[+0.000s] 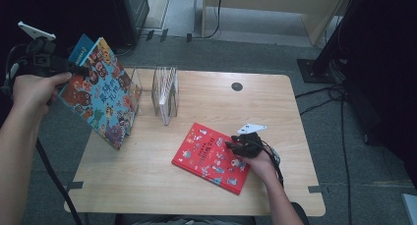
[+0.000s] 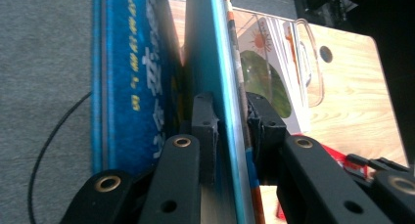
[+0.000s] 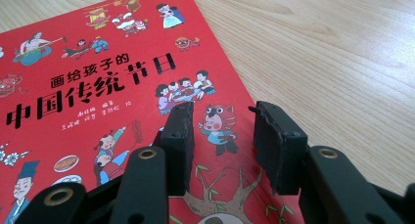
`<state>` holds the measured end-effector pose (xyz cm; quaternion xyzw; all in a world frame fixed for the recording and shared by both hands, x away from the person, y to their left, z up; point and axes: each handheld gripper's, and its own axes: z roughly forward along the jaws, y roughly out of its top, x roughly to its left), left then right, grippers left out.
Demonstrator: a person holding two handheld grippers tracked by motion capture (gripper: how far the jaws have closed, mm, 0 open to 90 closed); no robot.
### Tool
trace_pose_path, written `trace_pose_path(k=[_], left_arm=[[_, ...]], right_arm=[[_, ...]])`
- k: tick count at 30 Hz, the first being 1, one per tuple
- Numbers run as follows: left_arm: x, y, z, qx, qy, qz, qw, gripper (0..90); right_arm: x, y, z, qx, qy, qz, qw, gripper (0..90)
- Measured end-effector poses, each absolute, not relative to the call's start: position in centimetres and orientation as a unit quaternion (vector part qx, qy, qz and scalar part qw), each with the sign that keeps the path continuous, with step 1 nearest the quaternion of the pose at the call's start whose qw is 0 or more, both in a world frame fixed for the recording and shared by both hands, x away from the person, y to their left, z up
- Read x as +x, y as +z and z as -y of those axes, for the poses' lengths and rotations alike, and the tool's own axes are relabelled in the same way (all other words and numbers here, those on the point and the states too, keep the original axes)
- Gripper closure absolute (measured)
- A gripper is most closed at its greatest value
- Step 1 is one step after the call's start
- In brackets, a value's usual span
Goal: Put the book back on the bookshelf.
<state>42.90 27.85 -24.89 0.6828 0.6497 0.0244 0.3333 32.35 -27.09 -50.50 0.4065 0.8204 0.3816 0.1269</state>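
Note:
A teal picture book with cartoon figures hangs tilted over the table's left edge. My left gripper is shut on its upper edge. In the left gripper view the pads clamp the teal book at my left gripper, and a blue book stands just left of it, outside the jaws. A red picture book lies flat on the table's near right. My right gripper hovers over its right end, open. In the right gripper view, my right gripper holds its pads apart above the red cover.
A clear acrylic book rack with thin books stands at the back left of the wooden table, close to the teal book's lower edge. A round cable hole sits at the back. Cables and a black stand base lie on the floor to the right.

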Motion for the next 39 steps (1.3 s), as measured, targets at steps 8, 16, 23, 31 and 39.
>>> trace_pose_path(k=[8, 16, 23, 31, 39], left_arm=[[41.9, -23.6, -29.3, 0.673, 0.032, -0.654, 0.342, 77.5], [42.2, -23.1, -29.1, 0.669, 0.036, -0.650, 0.359, 77.3], [43.7, -23.8, -28.3, 0.662, 0.045, -0.655, 0.363, 77.3], [44.2, -24.8, -28.2, 0.674, 0.038, -0.661, 0.326, 77.7], [43.2, -23.8, -29.0, 0.672, 0.005, -0.642, 0.370, 69.3]], right_arm=[[32.3, -50.5, 27.1, 0.408, 0.383, -0.819, 0.126, 59.8], [32.4, -50.5, 27.0, 0.407, 0.383, -0.819, 0.128, 60.0], [32.3, -50.5, 27.1, 0.405, 0.382, -0.821, 0.128, 60.2], [32.3, -50.5, 27.1, 0.404, 0.383, -0.821, 0.127, 60.0], [32.3, -50.5, 27.2, 0.410, 0.384, -0.819, 0.122, 59.6]])
